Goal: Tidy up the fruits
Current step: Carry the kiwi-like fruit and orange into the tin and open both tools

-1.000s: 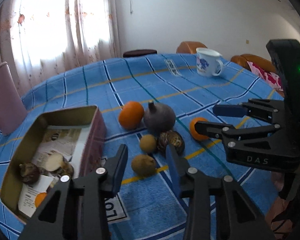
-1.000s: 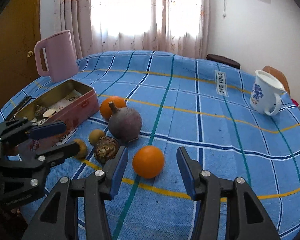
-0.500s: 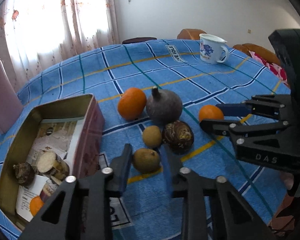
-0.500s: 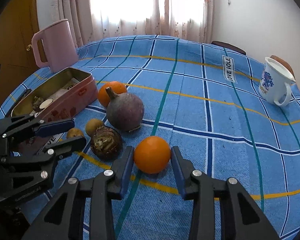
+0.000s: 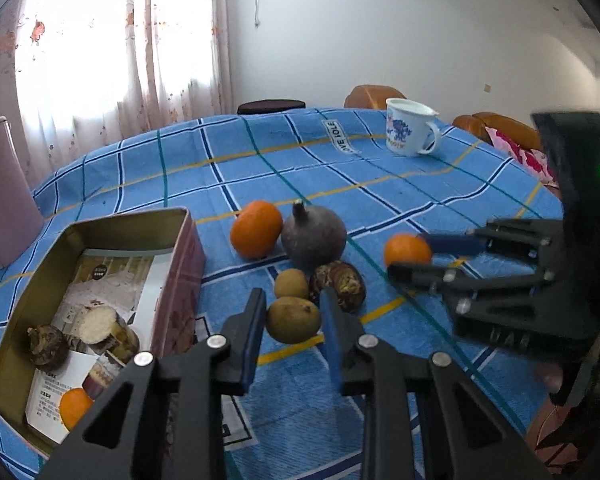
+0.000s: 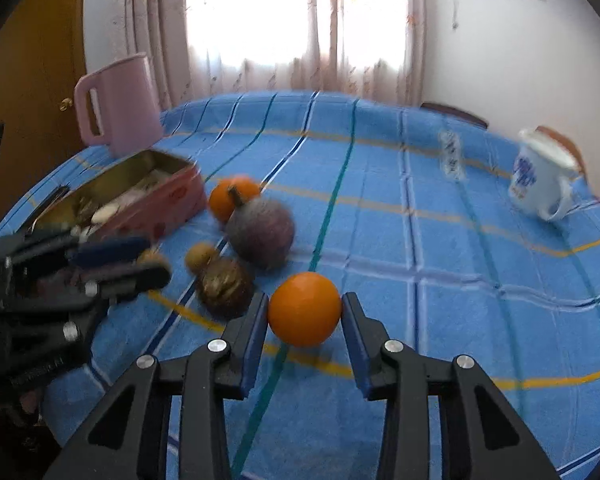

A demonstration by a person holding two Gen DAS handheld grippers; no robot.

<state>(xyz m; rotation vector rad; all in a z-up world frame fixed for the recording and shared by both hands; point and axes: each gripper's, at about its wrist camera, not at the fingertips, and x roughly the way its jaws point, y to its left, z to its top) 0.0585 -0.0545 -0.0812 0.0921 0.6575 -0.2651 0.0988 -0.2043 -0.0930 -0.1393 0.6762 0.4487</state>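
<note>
Both of your tools have closed in since a second ago. Your right hand-held gripper [image 6: 304, 316] now clamps the orange [image 6: 304, 309], which looks just clear of the desk [image 6: 440, 312]. Your left hand-held gripper [image 5: 292, 318] now brackets the kiwi [image 5: 293, 319], pads touching or nearly so; whether it grips cannot be told. Judged from this, carry each fruit to the tin [image 5: 180, 216], where other produce already lies.
</note>
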